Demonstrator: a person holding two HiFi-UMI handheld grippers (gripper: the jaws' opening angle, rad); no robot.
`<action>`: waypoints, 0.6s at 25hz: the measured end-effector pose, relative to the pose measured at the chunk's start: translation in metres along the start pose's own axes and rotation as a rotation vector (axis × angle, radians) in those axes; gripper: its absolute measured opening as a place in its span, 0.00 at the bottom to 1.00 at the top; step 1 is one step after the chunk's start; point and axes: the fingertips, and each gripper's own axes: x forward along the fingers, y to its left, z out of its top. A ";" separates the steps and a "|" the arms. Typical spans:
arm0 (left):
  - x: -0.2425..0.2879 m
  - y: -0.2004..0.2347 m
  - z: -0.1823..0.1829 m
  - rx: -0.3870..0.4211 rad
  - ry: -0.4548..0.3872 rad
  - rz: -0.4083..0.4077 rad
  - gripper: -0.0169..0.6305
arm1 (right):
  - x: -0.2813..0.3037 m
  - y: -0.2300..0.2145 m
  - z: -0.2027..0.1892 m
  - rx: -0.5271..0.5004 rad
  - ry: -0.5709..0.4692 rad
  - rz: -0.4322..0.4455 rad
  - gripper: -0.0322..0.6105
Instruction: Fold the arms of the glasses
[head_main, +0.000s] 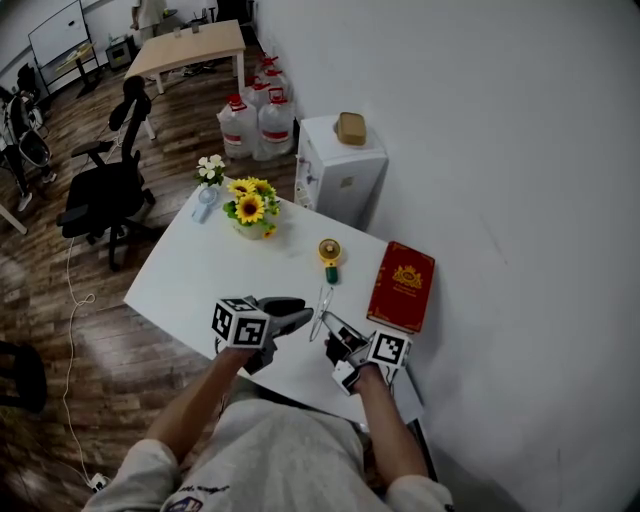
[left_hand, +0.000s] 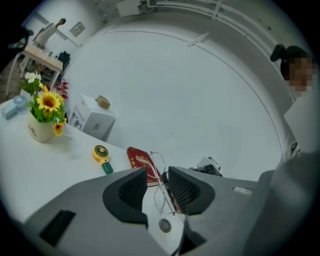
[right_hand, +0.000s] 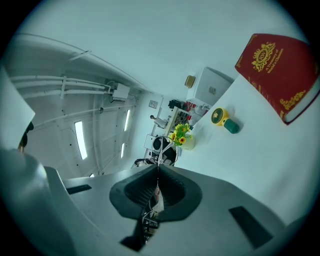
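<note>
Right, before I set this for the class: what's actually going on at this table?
A person holds a gripper in each hand over a white table. The right gripper is shut on a pair of thin wire glasses, holding them up. The left gripper has its jaws apart, with part of the frame between them but not clamped. Whether the arms are folded can't be made out. A red book lies nearby.

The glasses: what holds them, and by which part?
The right gripper pinches the glasses by a thin wire of their frame; which part cannot be told. The left gripper has its jaws apart around them.
</note>
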 end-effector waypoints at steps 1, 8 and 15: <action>-0.003 0.004 0.002 0.041 -0.005 0.033 0.21 | 0.000 0.001 0.004 -0.025 -0.005 0.014 0.07; -0.034 0.029 0.024 0.258 -0.092 0.276 0.10 | -0.018 -0.021 0.007 0.111 -0.066 -0.150 0.07; -0.063 0.048 0.036 0.321 -0.150 0.417 0.04 | -0.026 -0.029 0.012 0.140 -0.108 -0.218 0.07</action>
